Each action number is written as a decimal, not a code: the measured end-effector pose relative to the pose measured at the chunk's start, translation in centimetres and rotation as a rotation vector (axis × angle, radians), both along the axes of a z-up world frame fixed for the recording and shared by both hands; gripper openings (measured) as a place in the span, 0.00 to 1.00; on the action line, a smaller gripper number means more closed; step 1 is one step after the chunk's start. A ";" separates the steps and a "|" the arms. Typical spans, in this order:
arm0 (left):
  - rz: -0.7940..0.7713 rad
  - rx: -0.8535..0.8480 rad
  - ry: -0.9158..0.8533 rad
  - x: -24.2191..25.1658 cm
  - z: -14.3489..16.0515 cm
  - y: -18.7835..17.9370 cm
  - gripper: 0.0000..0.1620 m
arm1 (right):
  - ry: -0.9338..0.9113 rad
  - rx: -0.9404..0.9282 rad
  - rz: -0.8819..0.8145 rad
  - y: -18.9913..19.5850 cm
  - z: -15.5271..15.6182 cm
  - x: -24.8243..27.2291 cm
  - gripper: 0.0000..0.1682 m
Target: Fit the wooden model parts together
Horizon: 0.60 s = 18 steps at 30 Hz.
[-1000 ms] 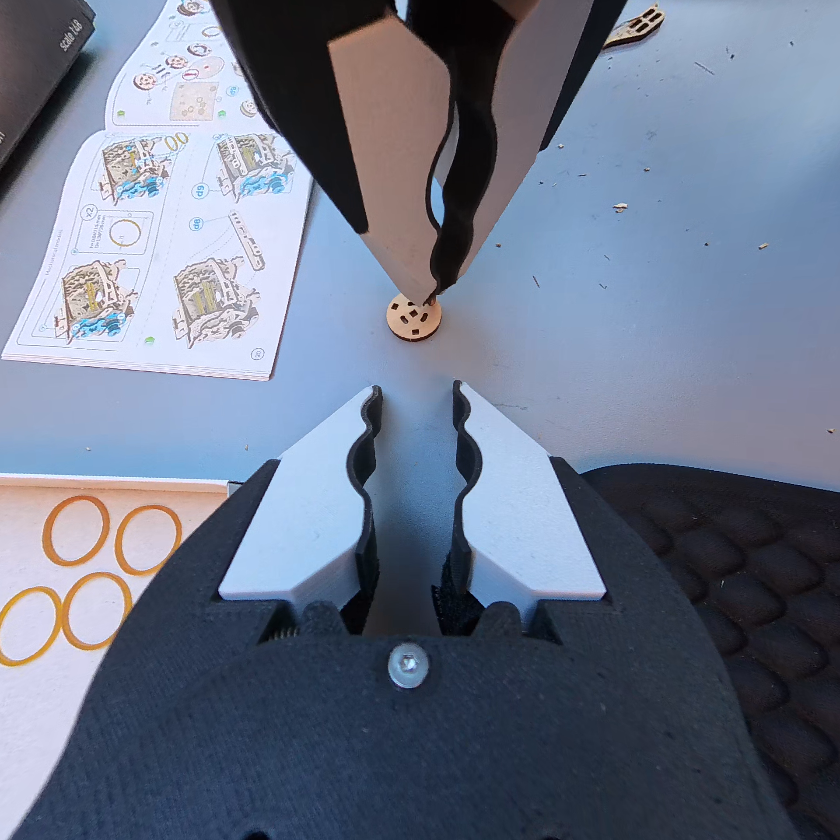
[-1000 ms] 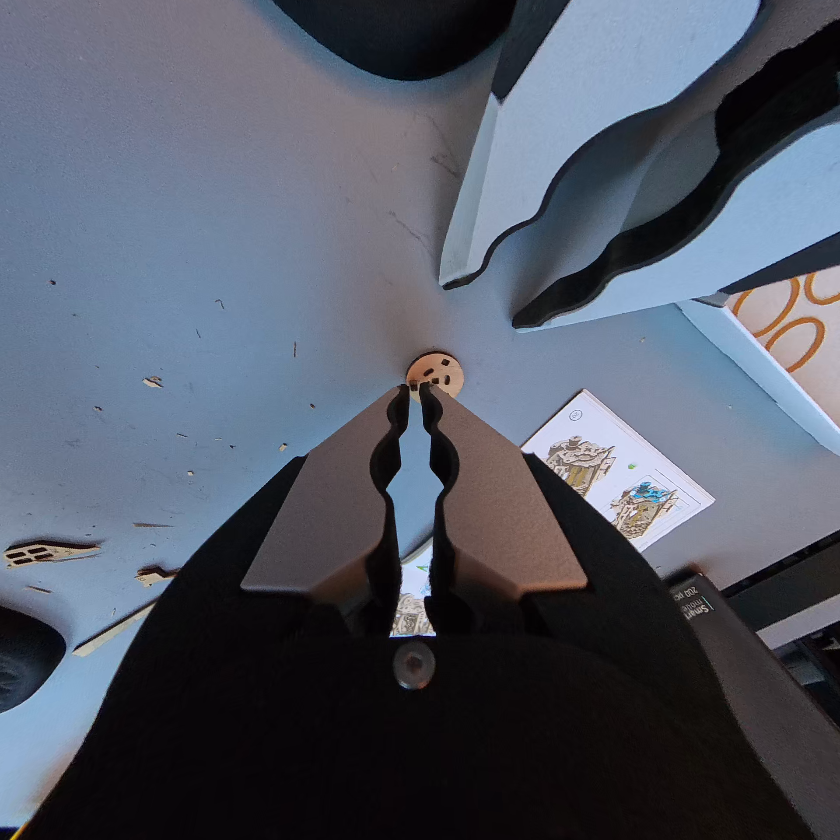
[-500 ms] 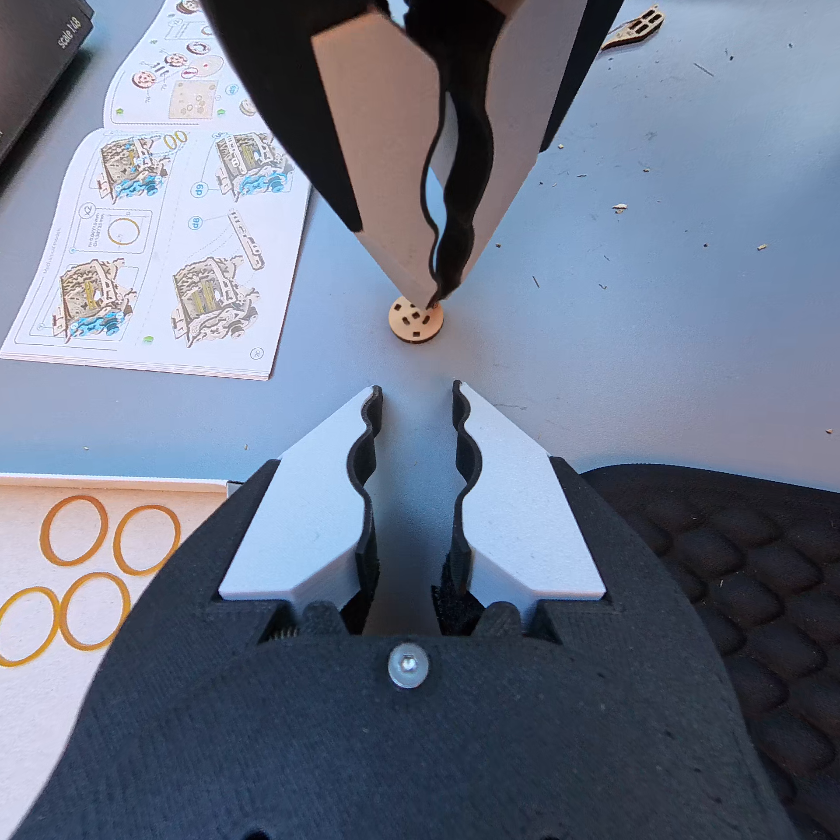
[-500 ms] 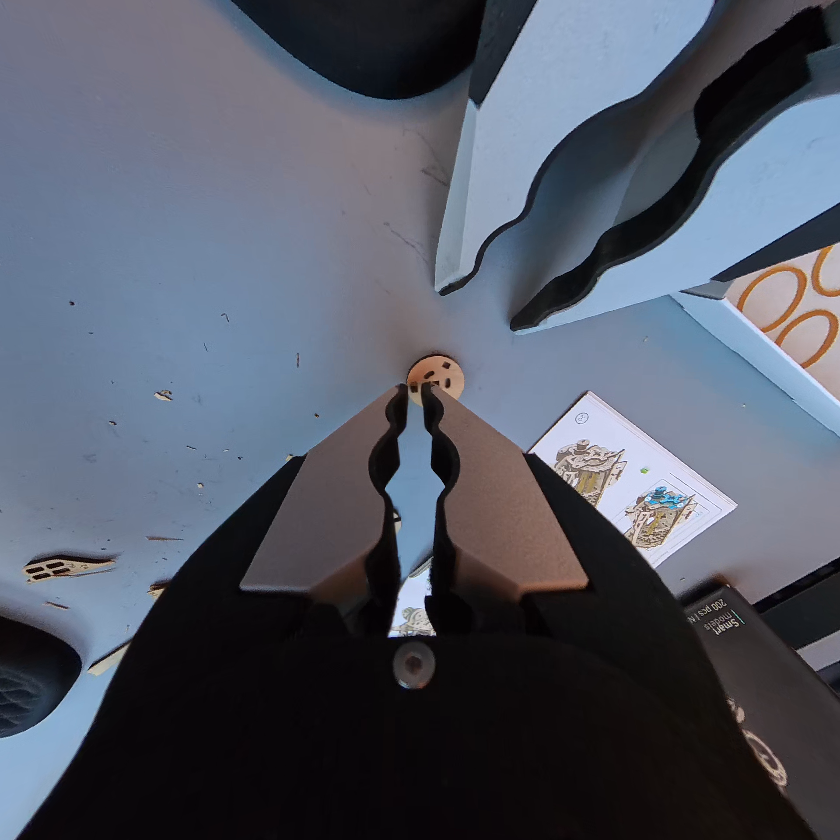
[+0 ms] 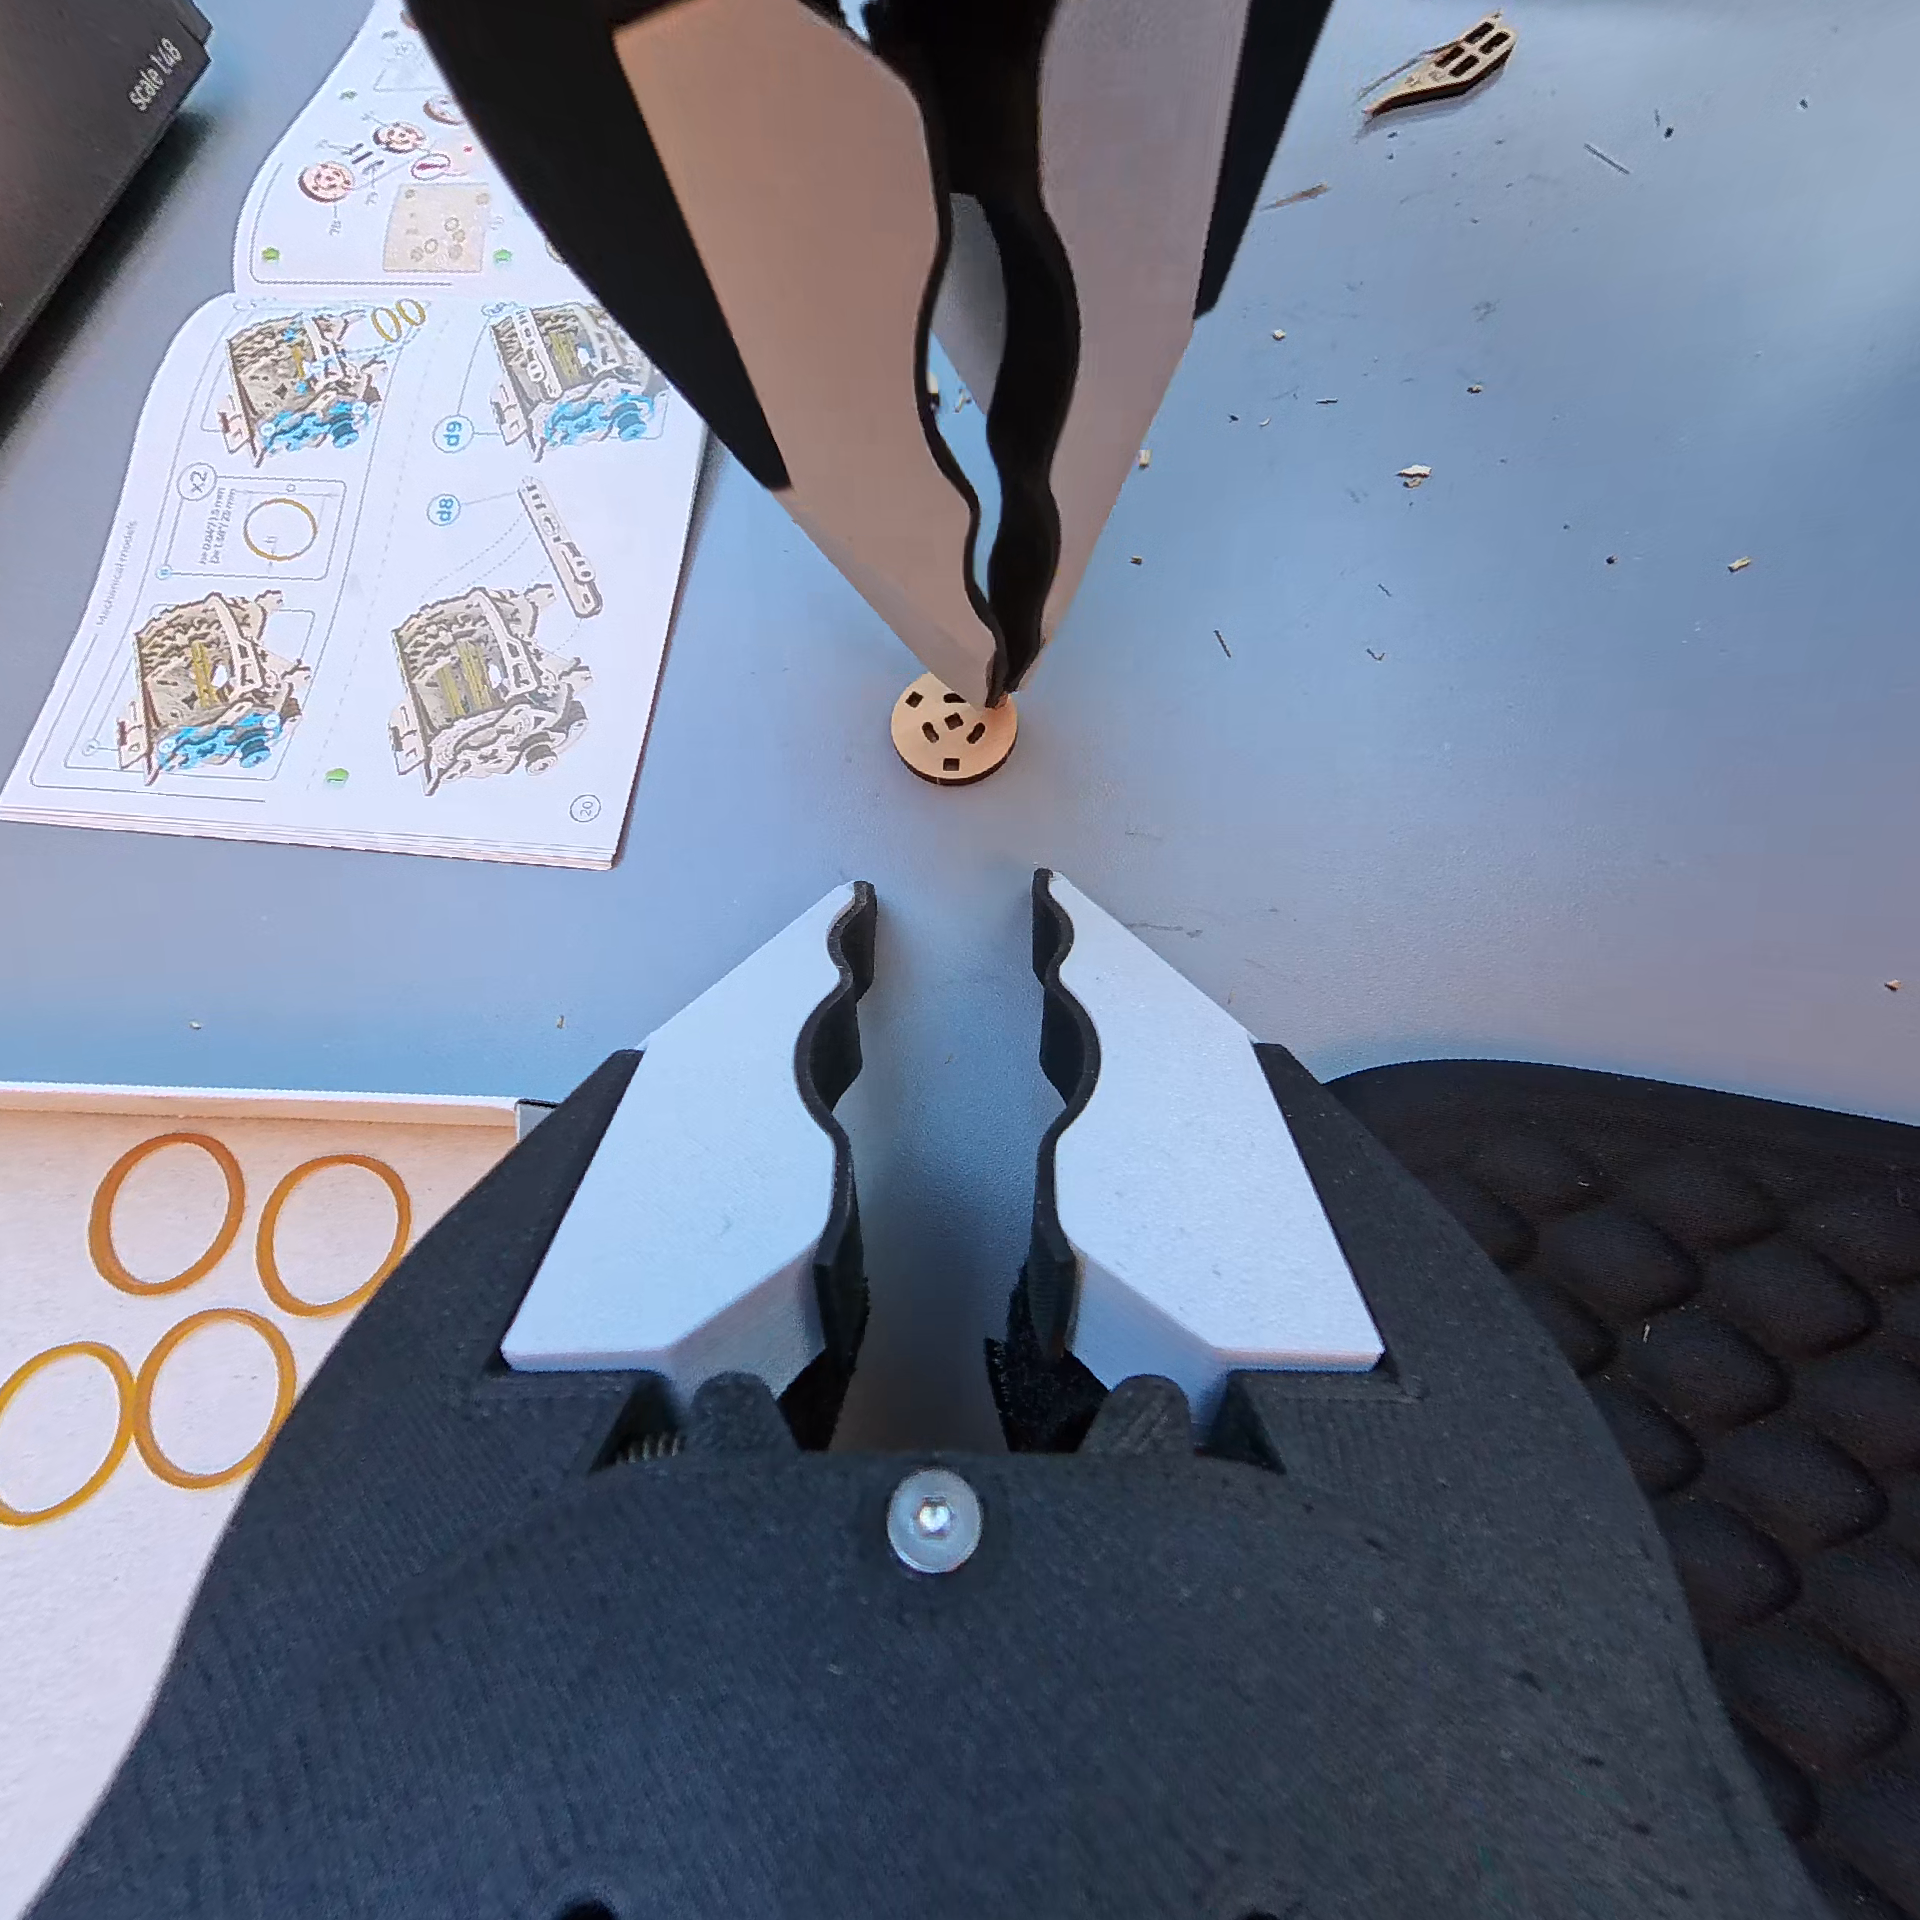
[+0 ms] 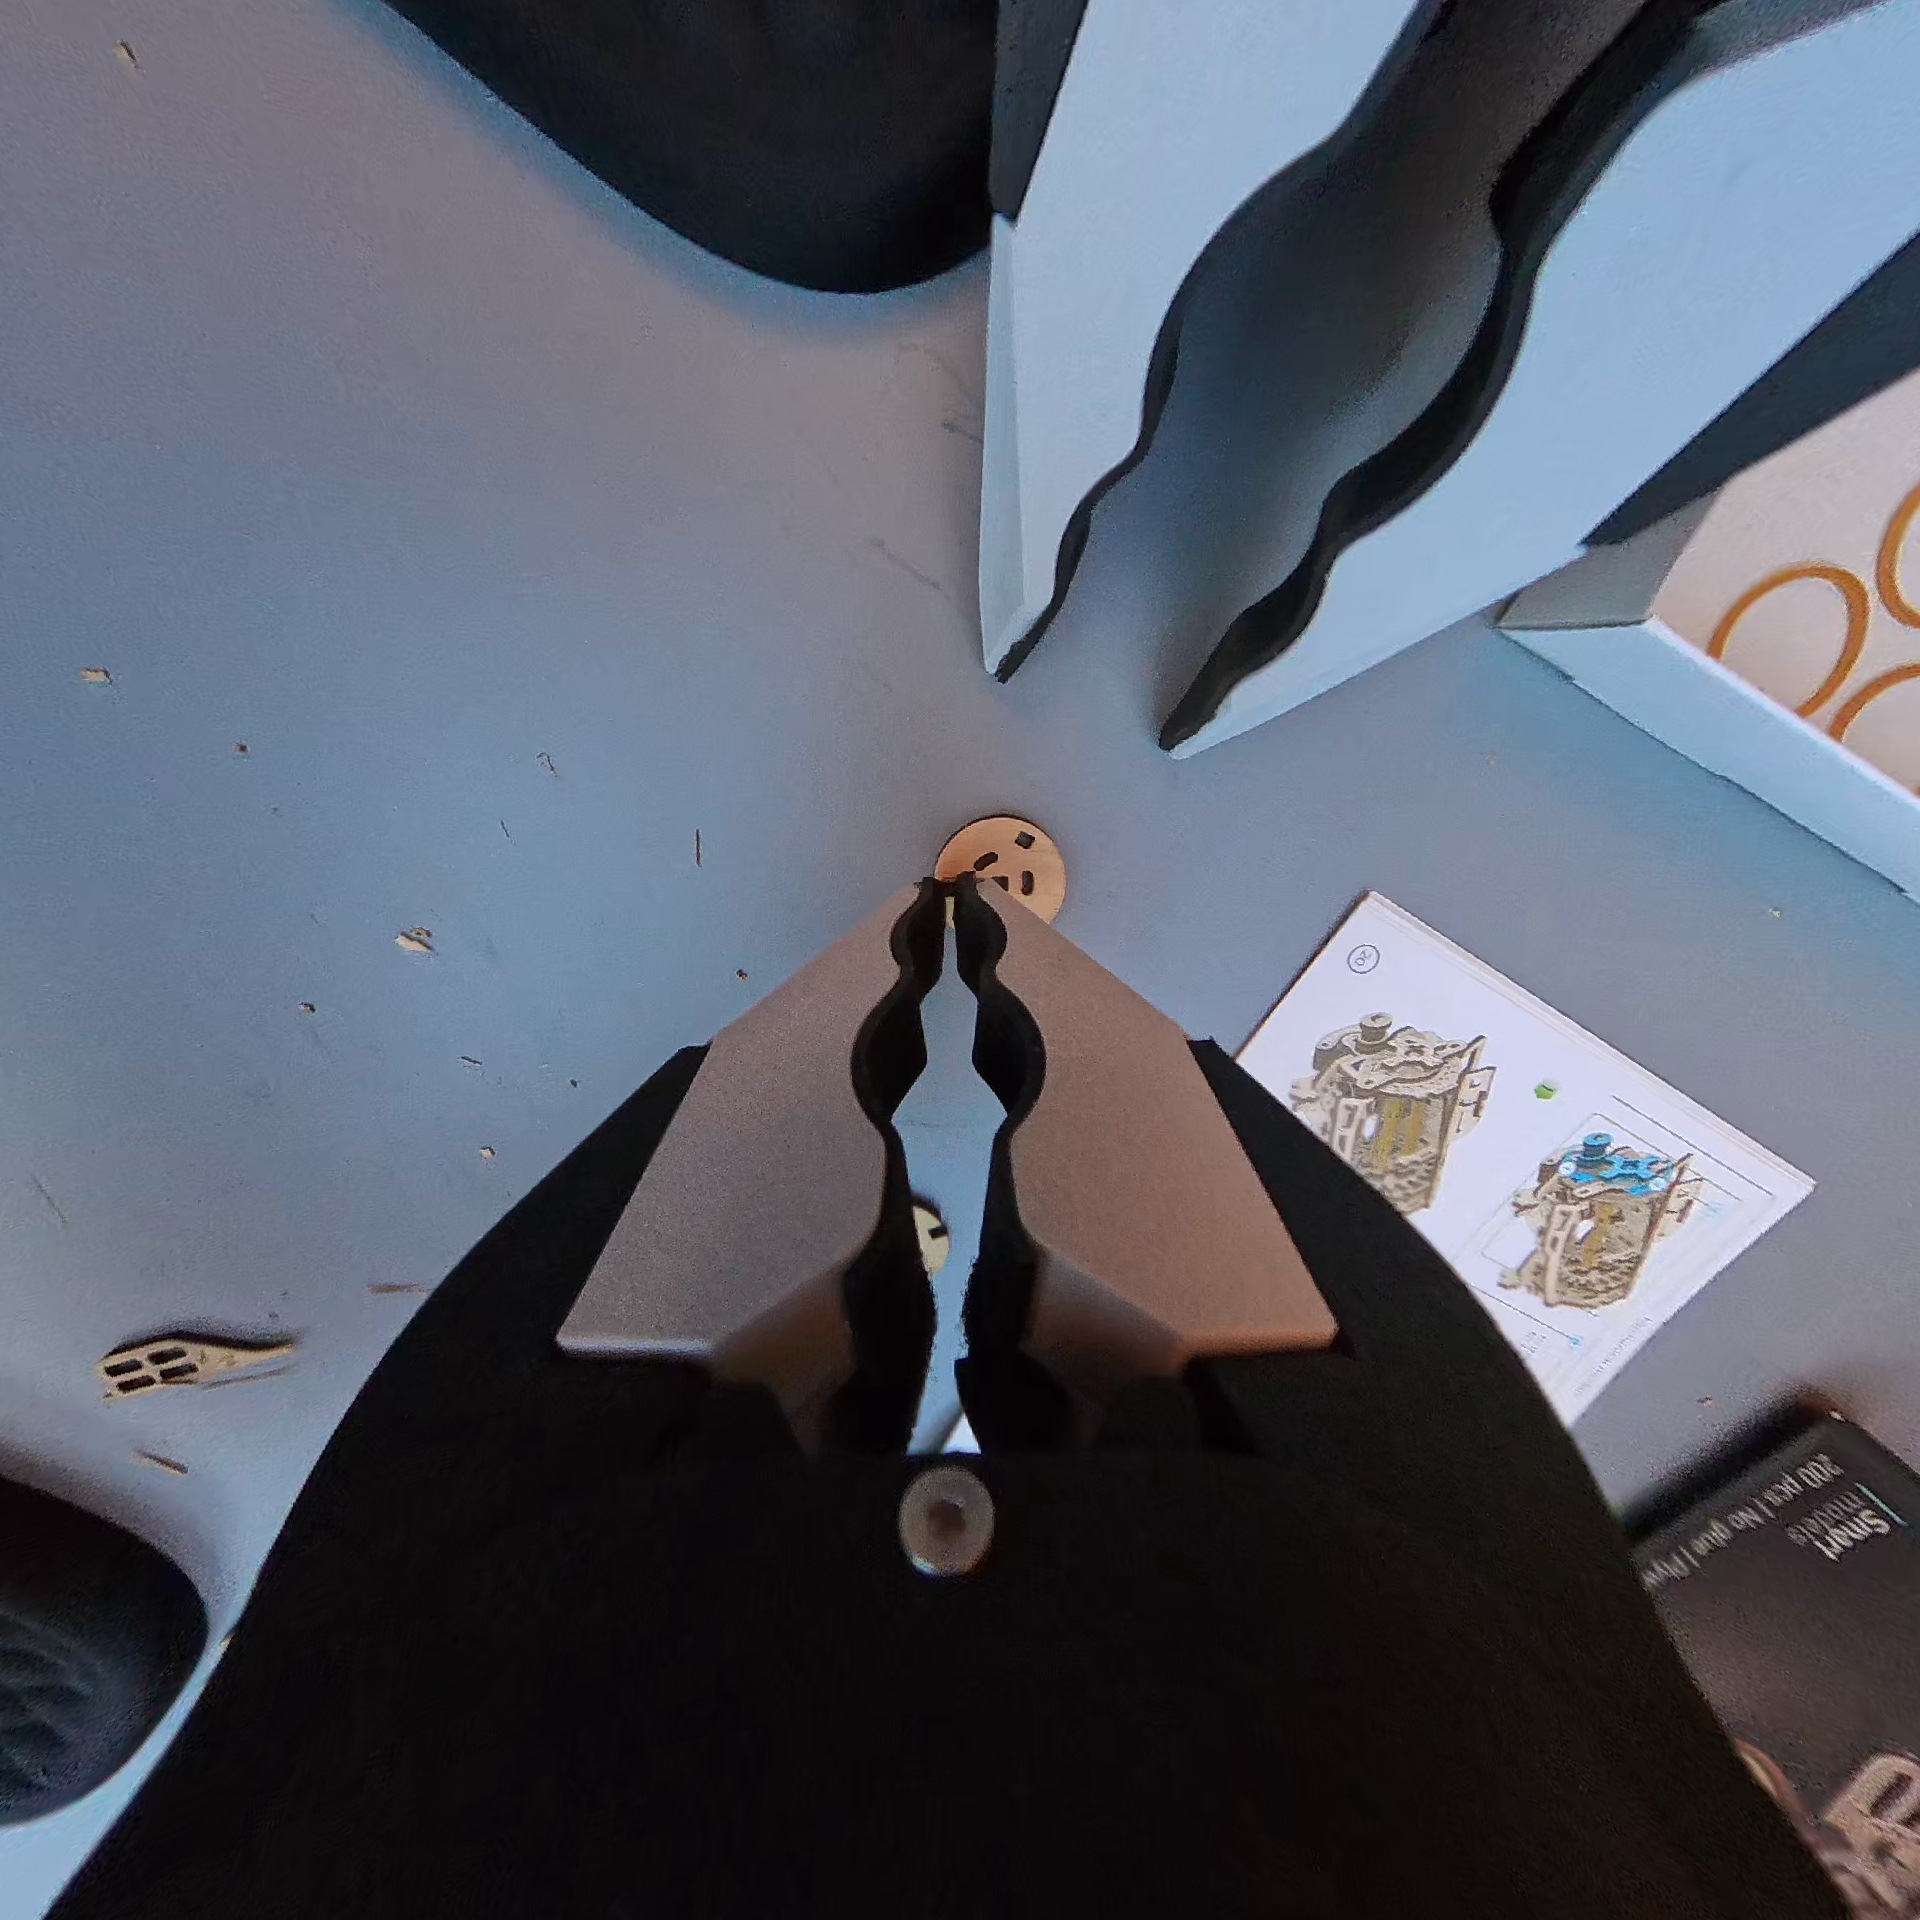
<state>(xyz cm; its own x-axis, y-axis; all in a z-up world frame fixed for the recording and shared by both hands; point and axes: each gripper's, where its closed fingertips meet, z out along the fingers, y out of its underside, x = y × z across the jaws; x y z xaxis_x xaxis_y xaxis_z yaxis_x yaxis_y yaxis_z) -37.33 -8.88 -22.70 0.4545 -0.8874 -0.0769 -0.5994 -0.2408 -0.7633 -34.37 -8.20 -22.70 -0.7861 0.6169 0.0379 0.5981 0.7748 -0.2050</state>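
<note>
A small round wooden disc (image 5: 954, 732) with several small cut-outs lies flat on the grey table (image 5: 1455, 779). My right gripper (image 5: 1003, 691) comes down from the top of the left wrist view. Its tips are closed almost together and sit on the disc's far right edge. In the right wrist view the same tips (image 6: 948, 883) cover the near left edge of the disc (image 6: 1013, 862). My left gripper (image 5: 948, 888) is open and empty, low over the table just short of the disc. It also shows at the upper right of the right wrist view (image 6: 1086, 707).
An open instruction booklet (image 5: 343, 520) lies left of the disc, with a black box (image 5: 73, 156) beyond it. A pale card with orange rubber bands (image 5: 156, 1299) is near left. A black padded mat (image 5: 1662, 1299) is near right. A wooden offcut (image 5: 1444, 62) and chips lie far right. Across from one pair of fingers to the other is roughly 4 cm.
My right gripper's fingers have closed from a narrow gap to almost touching, still at the disc's edge. The left gripper and the disc have stayed where they were.
</note>
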 end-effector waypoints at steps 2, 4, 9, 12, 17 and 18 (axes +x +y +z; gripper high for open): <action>-0.001 0.000 0.000 0.0 0.0 0.0 0.18 | 0.031 -0.045 -0.012 0.0 0.0 0.0 0.01; 0.000 -0.001 -0.001 0.0 0.0 0.0 0.18 | 0.059 -0.070 -0.019 0.0 0.0 0.0 0.01; 0.001 -0.001 -0.001 0.0 0.0 0.0 0.18 | 0.121 -0.154 -0.046 0.0 0.0 0.0 0.01; 0.002 0.013 0.006 0.3 0.0 0.2 0.19 | 0.155 -0.179 -0.052 0.0 0.1 0.0 0.01; -0.047 0.135 0.054 2.8 0.3 0.5 0.20 | 0.178 -0.167 -0.050 -0.1 0.1 0.0 0.01; -0.050 0.162 0.065 3.1 0.3 0.7 0.20 | 0.179 -0.170 -0.054 -0.1 0.1 0.0 0.01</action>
